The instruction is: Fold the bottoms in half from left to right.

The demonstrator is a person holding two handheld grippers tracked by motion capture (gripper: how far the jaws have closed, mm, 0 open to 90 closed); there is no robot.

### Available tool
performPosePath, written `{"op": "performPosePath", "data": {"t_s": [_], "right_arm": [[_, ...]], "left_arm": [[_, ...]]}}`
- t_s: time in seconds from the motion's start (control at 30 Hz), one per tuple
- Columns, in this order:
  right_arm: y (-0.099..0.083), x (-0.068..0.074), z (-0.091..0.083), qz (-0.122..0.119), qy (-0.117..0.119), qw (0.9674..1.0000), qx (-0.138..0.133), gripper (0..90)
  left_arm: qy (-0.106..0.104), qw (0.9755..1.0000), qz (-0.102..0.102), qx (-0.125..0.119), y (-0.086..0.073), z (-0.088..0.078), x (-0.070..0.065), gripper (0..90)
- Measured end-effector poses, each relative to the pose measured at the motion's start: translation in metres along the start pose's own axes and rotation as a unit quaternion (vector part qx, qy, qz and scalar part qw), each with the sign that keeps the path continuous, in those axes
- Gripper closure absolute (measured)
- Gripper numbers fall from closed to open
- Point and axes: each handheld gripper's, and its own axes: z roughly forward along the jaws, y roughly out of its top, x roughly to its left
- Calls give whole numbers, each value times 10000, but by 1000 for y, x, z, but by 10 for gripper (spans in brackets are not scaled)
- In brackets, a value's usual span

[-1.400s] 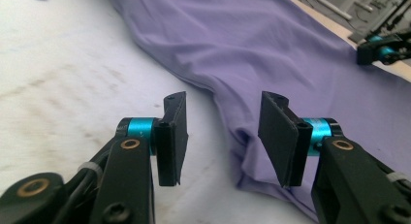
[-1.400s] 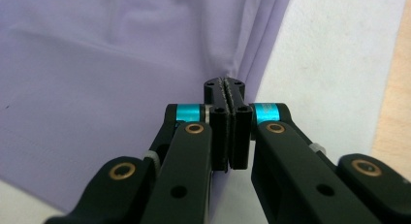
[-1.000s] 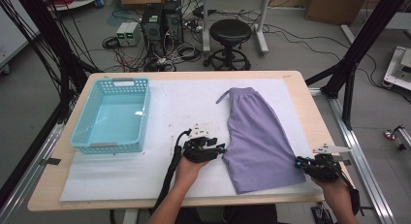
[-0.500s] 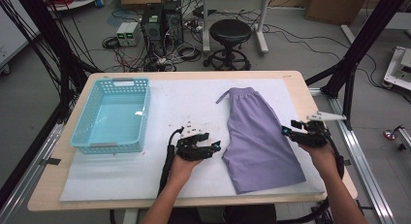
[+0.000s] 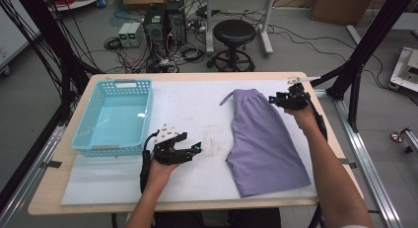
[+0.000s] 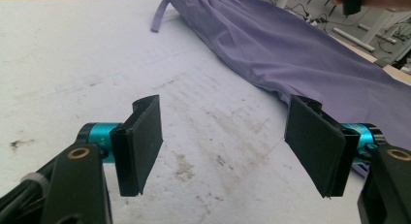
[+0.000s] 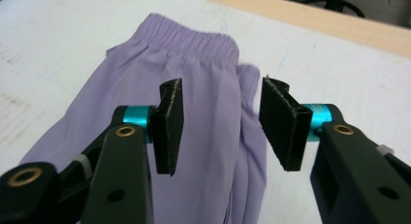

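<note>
— Between your two grippers, what lies there?

— Purple shorts [image 5: 263, 144], flat on the white mat [image 5: 197, 107]. Long axis runs from the elastic waistband [image 5: 245, 95] at the far end to the leg hems [image 5: 276, 181] at your near edge, slanting a bit toward your right as it comes near. A drawstring tail [image 6: 159, 16] hangs off the waistband on the side facing your left gripper.

— Left gripper?

— Your left gripper [image 5: 196, 149] sits beside the shorts, apart from the cloth, pointing across at their leg edge. Its jaws have just been opening and stand spread, bare stained mat between them, nothing held. In the left gripper view the shorts stretch diagonally beyond its right jaw.

— Right gripper?

— Your right gripper [image 5: 272, 99] hovers at the waistband corner, on the shorts' far right side. Its jaws have just been closing a little, yet a clear gap remains; in the right gripper view [image 7: 218, 127] the waistband and folded cloth show through that gap, pads not pressing it. Whether the tips touch fabric, cannot tell.

— Anything beyond the left gripper?

— Teal basket [image 5: 116, 119], well off to its far left side.
</note>
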Motion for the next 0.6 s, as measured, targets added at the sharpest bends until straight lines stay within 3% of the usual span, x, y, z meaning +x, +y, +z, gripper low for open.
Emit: {"op": "performPosePath", "data": {"t_s": [0.13, 0.27, 0.37, 0.43, 0.5, 0.6], "right_arm": [[8, -4, 16, -3, -7, 9999, 160, 520], [10, -7, 31, 93, -17, 9999, 91, 558], [6, -8, 44, 143, 26, 9997, 197, 624], [4, -6, 52, 150, 93, 9993, 329, 734], [3, -5, 54, 131, 181, 9990, 397, 900], [6, -5, 45, 52, 87, 9997, 227, 900]], "left_arm": [[-32, 10000, 67, -36, 1, 0, 1, 299], [-54, 9999, 91, -55, 1, 3, 2, 300], [-61, 9999, 43, -71, 1, 4, 4, 300], [-59, 10000, 19, -53, 1, 5, 5, 300], [-61, 10000, 11, -37, 2, 5, 7, 301], [-55, 10000, 21, -22, 4, 5, 8, 301]]}}
